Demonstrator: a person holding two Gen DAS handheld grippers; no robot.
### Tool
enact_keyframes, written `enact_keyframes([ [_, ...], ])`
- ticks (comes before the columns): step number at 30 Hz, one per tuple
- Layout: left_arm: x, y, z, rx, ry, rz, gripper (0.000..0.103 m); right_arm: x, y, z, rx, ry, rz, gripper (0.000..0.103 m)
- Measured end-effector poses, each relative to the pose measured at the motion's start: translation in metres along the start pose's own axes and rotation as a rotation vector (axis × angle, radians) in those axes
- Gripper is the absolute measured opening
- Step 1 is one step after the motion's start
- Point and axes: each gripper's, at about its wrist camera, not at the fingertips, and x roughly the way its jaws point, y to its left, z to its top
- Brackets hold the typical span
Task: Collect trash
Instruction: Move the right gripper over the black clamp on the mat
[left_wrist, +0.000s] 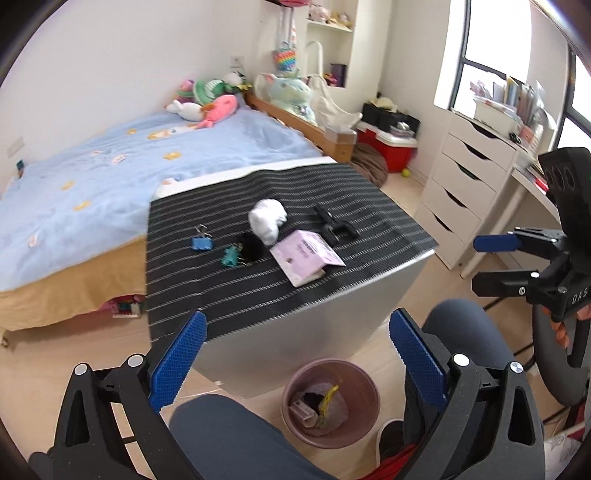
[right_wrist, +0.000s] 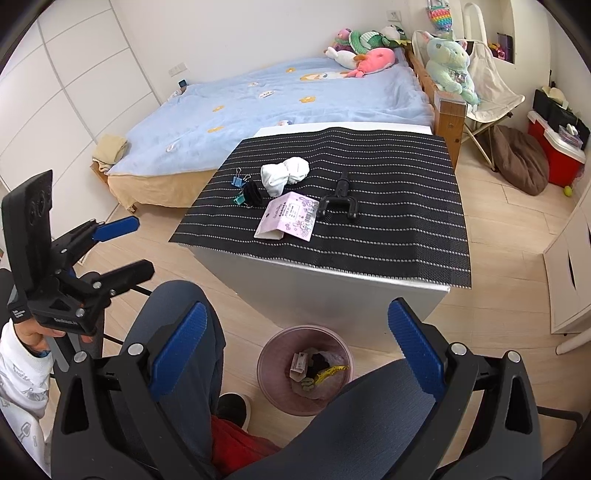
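Both grippers hang over the person's lap, aimed down and forward at the desk (right_wrist: 369, 266) and the bin (right_wrist: 306, 369). Left gripper (left_wrist: 295, 365): fingers spread wide, nothing between them. Right gripper (right_wrist: 295, 354): fingers likewise wide apart and empty.

Bin stands on the floor just in front of the desk, between the person's knees. Likely put there so either hand can drop into it without a long reach. It already holds a small paper label, something dark and a yellow strip.

On the striped mat (right_wrist: 406, 221), near its middle: white wad (right_wrist: 284, 173), pink packet (right_wrist: 290, 218), black clip-like part (right_wrist: 340, 203), black hair tie (right_wrist: 253, 195), blue binder clip (right_wrist: 239, 180) and teal binder clip (right_wrist: 239, 200). All close together, some touching. Judgement: wad and packet are the trash still to collect; the clips look like keepers.

Writing: packet carries a barcode sticker and cartoon print, text too small to read. Right gripper body shows "DAS", cut off, in the left wrist view. Left gripper body has a white word, not legible.
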Motion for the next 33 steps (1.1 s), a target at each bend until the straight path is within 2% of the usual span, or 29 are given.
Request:
enact_keyframes([
  [15, -0.010, 0.026, 0.027, -0.045, -0.050, 0.056, 0.095, 0.038, -0.013, 0.078, 0.046, 0.039, -0.069, 0.097],
  [25, -0.004, 0.040, 0.035, -0.068, -0.048, 0.058, 0.095, 0.101, -0.025, 0.134, 0.056, 0.174, -0.124, 0.097],
  [33, -0.002, 0.055, 0.032, -0.104, -0.040, 0.068, 0.095, 0.163, -0.042, 0.150, 0.099, 0.321, -0.178, 0.097],
])
